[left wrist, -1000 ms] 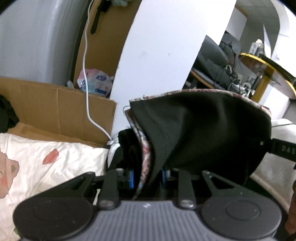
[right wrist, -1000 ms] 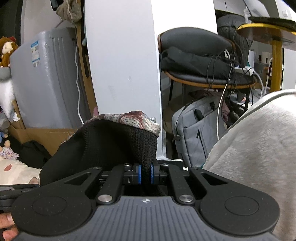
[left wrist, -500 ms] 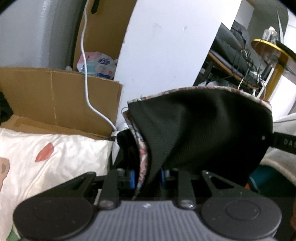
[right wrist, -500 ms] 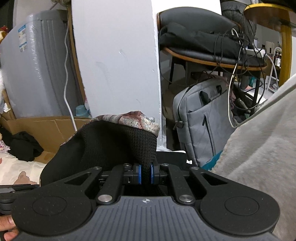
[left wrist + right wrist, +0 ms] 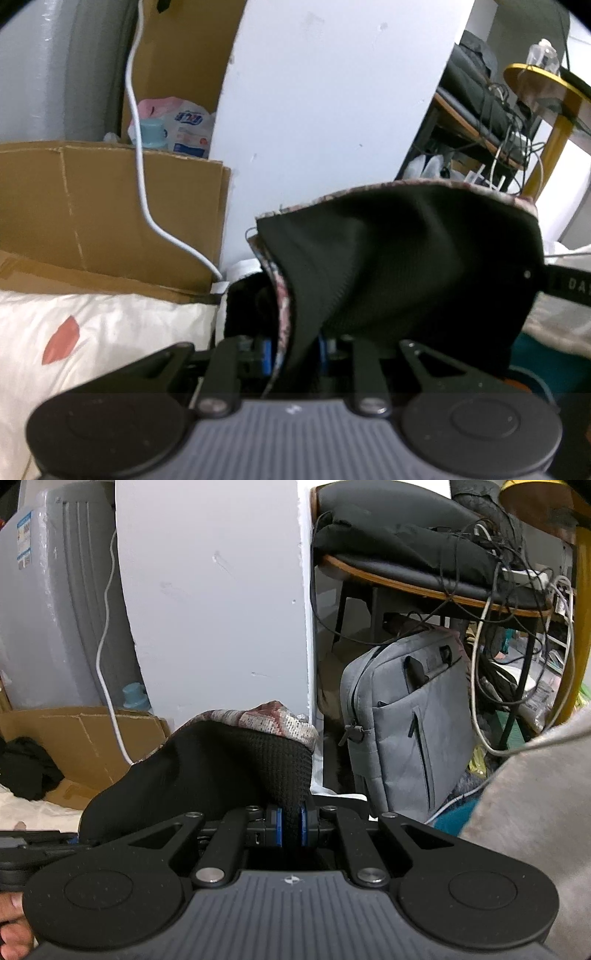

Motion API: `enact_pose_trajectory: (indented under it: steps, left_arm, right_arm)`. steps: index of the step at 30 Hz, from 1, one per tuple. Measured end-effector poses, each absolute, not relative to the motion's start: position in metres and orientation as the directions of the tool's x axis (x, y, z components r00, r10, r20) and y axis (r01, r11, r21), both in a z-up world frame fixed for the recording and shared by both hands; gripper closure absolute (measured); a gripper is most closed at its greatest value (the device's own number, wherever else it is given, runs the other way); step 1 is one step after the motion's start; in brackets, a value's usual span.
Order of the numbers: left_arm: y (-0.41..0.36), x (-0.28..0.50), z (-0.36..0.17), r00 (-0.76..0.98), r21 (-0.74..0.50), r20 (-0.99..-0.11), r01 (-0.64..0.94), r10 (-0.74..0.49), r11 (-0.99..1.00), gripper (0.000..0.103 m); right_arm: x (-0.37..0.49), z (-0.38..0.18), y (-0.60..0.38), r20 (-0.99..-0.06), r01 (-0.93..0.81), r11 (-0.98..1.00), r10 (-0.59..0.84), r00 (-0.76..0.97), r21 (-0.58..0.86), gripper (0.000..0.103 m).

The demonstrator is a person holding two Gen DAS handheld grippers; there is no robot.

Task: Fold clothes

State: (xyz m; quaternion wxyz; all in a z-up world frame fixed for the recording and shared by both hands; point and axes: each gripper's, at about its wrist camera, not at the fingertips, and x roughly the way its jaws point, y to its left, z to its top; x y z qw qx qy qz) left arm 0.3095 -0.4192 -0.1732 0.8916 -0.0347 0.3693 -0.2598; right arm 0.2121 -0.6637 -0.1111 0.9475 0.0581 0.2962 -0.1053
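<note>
A dark garment with a black mesh lining and a red-and-white patterned outer face hangs stretched between my two grippers. My left gripper is shut on one bunched corner of it, blue pads pressing the folded cloth. The same garment fills the lower middle of the right wrist view, where my right gripper is shut tight on its other corner. The patterned hem curls over the top edge. The cloth hides both sets of fingertips.
A white bedsheet with red prints lies at lower left, backed by a cardboard box and a white cable. A white pillar, a grey laptop bag, a cluttered chair and a grey blanket stand ahead.
Both grippers have moved forward and down with the garment held between them. The pillar, cardboard box and laptop bag have drawn nearer and risen in view. The grips look unchanged.
</note>
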Motion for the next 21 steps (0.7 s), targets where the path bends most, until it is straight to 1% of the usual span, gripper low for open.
enact_pose_trajectory:
  steps: [9, 17, 21]
  left_arm:
    - [-0.427, 0.351, -0.199, 0.574, -0.235, -0.64, 0.487, -0.511, 0.841, 0.08]
    - [-0.429, 0.374, -0.219, 0.579, -0.251, -0.629, 0.48, -0.518, 0.841, 0.08]
    - [-0.434, 0.386, -0.225, 0.59, -0.254, -0.618, 0.477, -0.521, 0.841, 0.08]
  right_arm:
    - [0.265, -0.137, -0.677, -0.593, 0.197, 0.98, -0.16, 0.789, -0.001, 0.094]
    - [0.3, -0.167, -0.688, -0.612, 0.186, 0.982, -0.158, 0.775, -0.018, 0.094]
    - [0.319, -0.179, -0.696, -0.619, 0.169, 0.984, -0.164, 0.768, -0.051, 0.094]
